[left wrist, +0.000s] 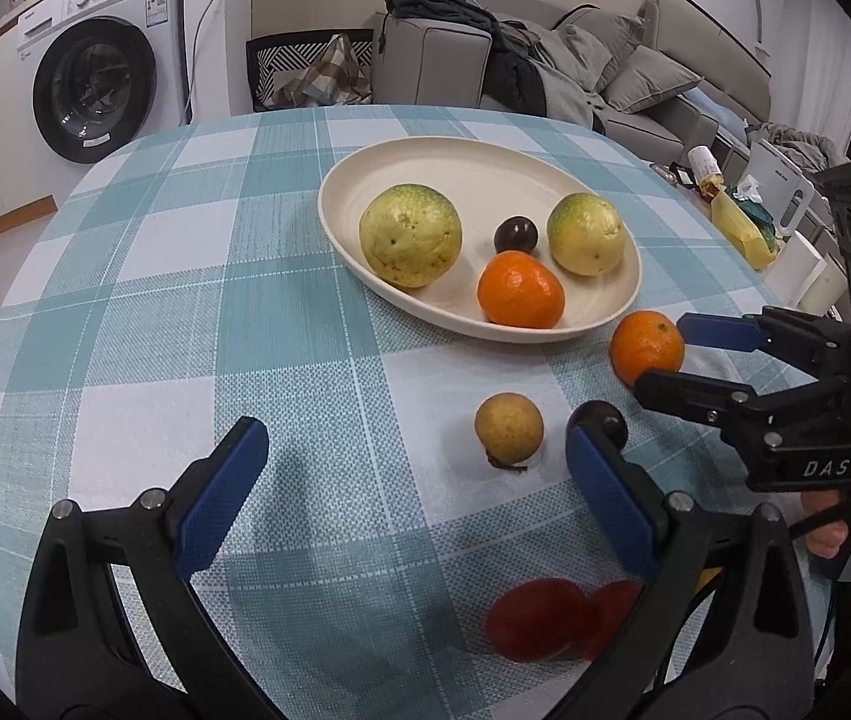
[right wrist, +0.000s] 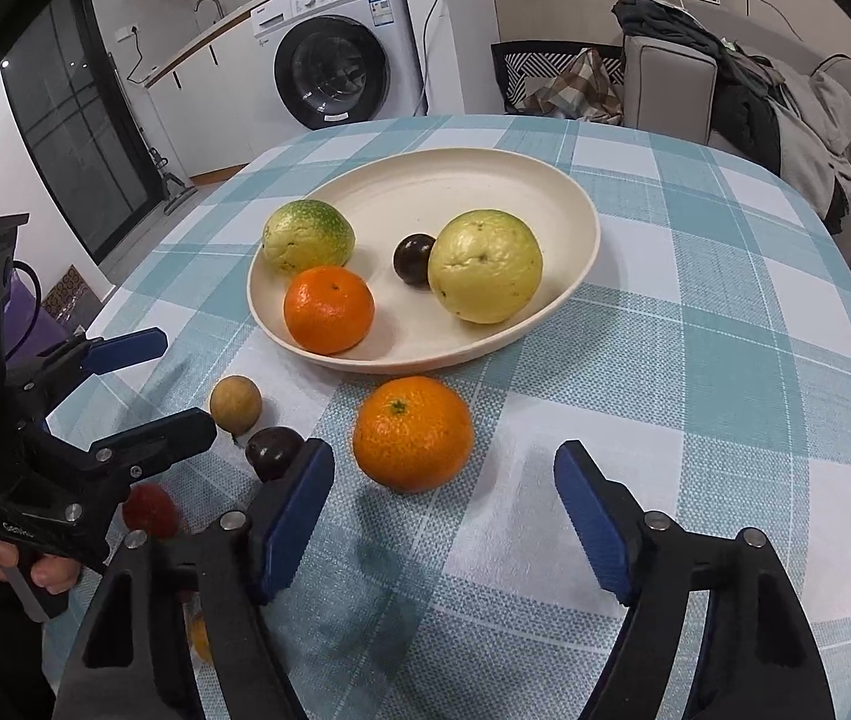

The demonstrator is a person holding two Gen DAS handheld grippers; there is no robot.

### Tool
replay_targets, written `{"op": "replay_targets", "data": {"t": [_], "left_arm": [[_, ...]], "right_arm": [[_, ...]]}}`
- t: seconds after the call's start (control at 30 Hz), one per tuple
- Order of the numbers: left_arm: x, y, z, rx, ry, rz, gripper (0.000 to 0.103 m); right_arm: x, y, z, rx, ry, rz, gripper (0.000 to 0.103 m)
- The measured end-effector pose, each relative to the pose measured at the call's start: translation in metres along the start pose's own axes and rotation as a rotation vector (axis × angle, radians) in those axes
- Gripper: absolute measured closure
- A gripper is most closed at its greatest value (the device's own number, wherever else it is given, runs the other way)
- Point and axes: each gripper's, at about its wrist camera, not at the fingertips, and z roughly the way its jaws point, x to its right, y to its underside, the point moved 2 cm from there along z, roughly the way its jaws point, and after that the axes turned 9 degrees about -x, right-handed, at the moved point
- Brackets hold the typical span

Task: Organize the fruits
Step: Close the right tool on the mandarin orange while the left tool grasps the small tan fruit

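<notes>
A cream oval plate (left wrist: pixel 425 150) (right wrist: pixel 455 168) holds two large yellow-green fruits (left wrist: pixel 410 235) (right wrist: pixel 485 273), a mandarin (left wrist: pixel 520 289) (right wrist: pixel 328 309) and a dark passion fruit (left wrist: pixel 515 233) (right wrist: pixel 413 258). On the cloth lie a second mandarin (left wrist: pixel 646 354) (right wrist: pixel 413 420), a small tan fruit (left wrist: pixel 509 425) (right wrist: pixel 236 403), a dark passion fruit (left wrist: pixel 602 417) (right wrist: pixel 272 447) and red fruits (left wrist: pixel 536 618) (right wrist: pixel 149 510). My right gripper (right wrist: pixel 440 459) (left wrist: pixel 665 357) is open, its fingertips either side of the loose mandarin without touching. My left gripper (left wrist: pixel 413 438) (right wrist: pixel 176 384) is open, just short of the tan fruit.
The round table has a blue-and-white checked cloth (left wrist: pixel 185 300). A yellow bag (left wrist: pixel 743 228) and white containers stand at its right edge. Beyond the table are a washing machine (right wrist: pixel 335 66), a chair (left wrist: pixel 311 69) and a grey sofa (left wrist: pixel 635 78). A hand (right wrist: pixel 35 564) holds the left gripper.
</notes>
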Motion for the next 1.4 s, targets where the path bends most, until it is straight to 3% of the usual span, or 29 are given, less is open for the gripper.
{"op": "replay_targets", "data": {"t": [0.17,0.4,0.57,0.73,0.97,1.17,1.4], "left_arm": [[-0.001,0.0,0.004,-0.011,0.005,0.002,0.003],[0.002,0.0,0.006,-0.021,0.002,0.016,0.004],[0.001,0.0,0.007,-0.024,0.003,0.014,0.004],[0.001,0.0,0.009,-0.028,0.012,0.015,0.004],[0.001,0.001,0.012,-0.034,0.017,0.021,0.005],[0.003,0.001,0.015,-0.047,0.021,0.027,0.016],[0.007,0.002,0.011,-0.036,0.047,0.052,0.041]], "right_arm": [[-0.003,0.0,0.002,0.002,0.001,-0.021,0.027],[-0.002,-0.002,0.006,0.007,0.003,-0.017,0.042],[-0.002,-0.002,0.005,0.007,-0.013,-0.014,0.045],[-0.006,0.0,0.003,0.012,-0.036,-0.027,0.061],[-0.007,0.008,-0.007,0.031,-0.03,-0.016,0.062],[0.004,0.02,-0.009,0.024,-0.04,0.026,0.062],[0.007,0.018,-0.008,0.025,-0.038,0.03,0.062]]}}
